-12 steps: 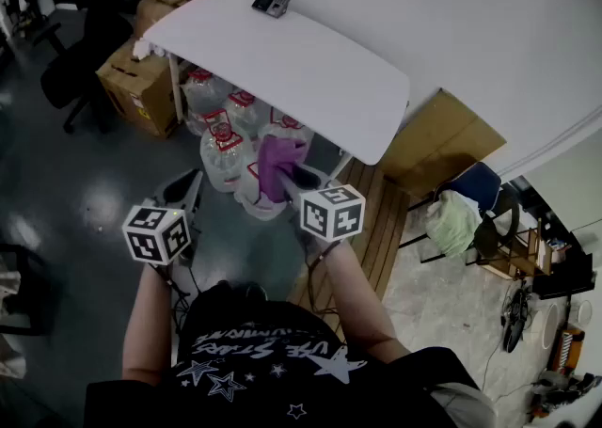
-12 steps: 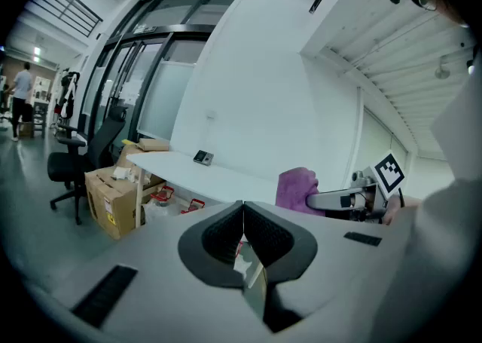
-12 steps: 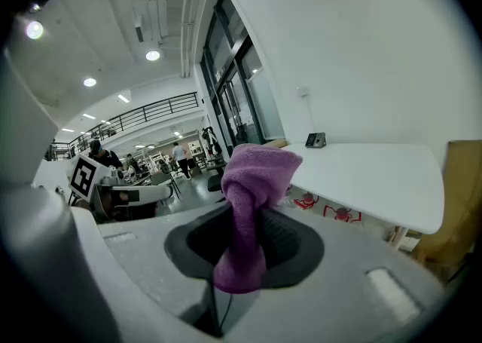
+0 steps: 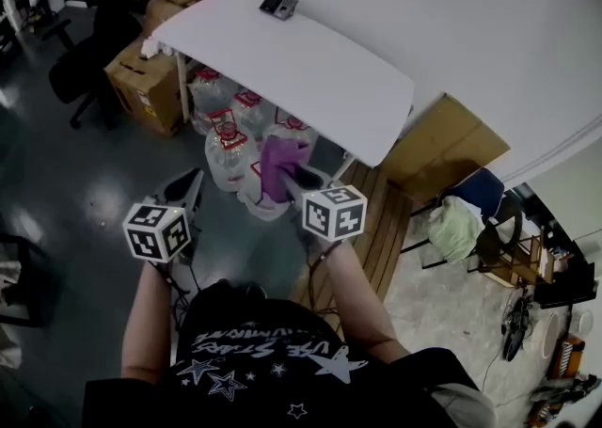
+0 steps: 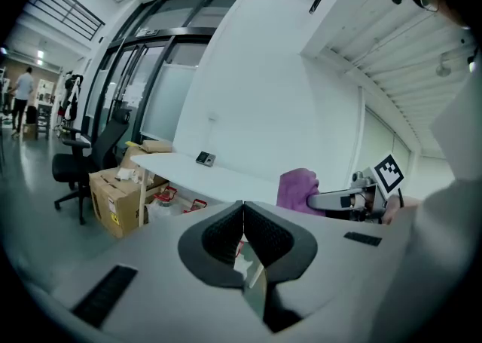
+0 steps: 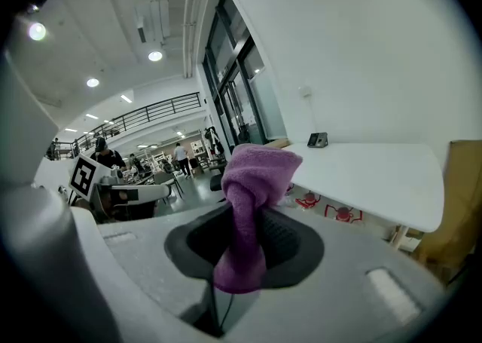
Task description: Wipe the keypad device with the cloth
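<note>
The keypad device (image 4: 278,5) is small and dark and stands at the far edge of the white table (image 4: 310,78); it also shows in the left gripper view (image 5: 204,158) and the right gripper view (image 6: 318,139). A purple cloth (image 4: 276,166) hangs bunched from my right gripper (image 4: 288,183), which is shut on it (image 6: 256,176), well short of the table. My left gripper (image 4: 187,188) is held low at the left, jaws (image 5: 243,234) shut on nothing. The left gripper view shows the cloth (image 5: 296,189) at its right.
Large water bottles (image 4: 226,149) stand under the table. Cardboard boxes (image 4: 141,87) and an office chair (image 4: 80,69) are at the left. A wooden pallet (image 4: 381,219) and a chair draped with clothes (image 4: 461,219) are at the right.
The table and floor have slid slightly down and right in the head view. Both grippers keep the same pose, and the cloth stays in the right one.
</note>
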Demonstrator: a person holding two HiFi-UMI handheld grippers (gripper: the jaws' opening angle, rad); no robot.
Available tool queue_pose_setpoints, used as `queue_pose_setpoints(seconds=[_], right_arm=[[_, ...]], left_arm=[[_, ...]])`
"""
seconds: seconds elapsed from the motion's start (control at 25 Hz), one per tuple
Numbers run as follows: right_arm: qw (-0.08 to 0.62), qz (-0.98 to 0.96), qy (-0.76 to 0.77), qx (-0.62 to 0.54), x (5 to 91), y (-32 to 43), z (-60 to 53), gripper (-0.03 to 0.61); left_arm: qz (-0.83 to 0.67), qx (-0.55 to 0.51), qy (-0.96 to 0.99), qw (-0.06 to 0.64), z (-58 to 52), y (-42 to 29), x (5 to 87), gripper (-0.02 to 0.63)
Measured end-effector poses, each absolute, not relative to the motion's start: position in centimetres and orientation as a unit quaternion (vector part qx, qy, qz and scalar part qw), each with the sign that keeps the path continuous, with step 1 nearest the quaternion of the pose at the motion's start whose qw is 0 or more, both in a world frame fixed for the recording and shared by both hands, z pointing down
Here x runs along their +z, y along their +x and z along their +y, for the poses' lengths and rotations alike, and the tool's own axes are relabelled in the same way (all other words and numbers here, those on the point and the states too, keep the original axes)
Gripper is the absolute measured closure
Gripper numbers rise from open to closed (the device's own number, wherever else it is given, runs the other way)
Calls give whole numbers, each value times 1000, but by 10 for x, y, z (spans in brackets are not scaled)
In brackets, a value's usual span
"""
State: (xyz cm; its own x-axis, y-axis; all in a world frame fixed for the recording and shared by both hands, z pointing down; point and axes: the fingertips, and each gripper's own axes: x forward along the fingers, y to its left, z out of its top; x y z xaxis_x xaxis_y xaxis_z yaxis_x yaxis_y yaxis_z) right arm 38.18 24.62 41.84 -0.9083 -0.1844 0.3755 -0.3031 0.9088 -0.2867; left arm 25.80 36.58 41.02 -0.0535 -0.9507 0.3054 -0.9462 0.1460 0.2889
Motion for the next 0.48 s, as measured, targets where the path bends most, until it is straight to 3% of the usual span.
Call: queue_pose_setpoints(seconds=[0.48], right_arm=[[179, -958, 128, 182, 432, 392, 243, 486]], left_arm=[[-738, -15, 635, 227, 382, 263, 420, 604]])
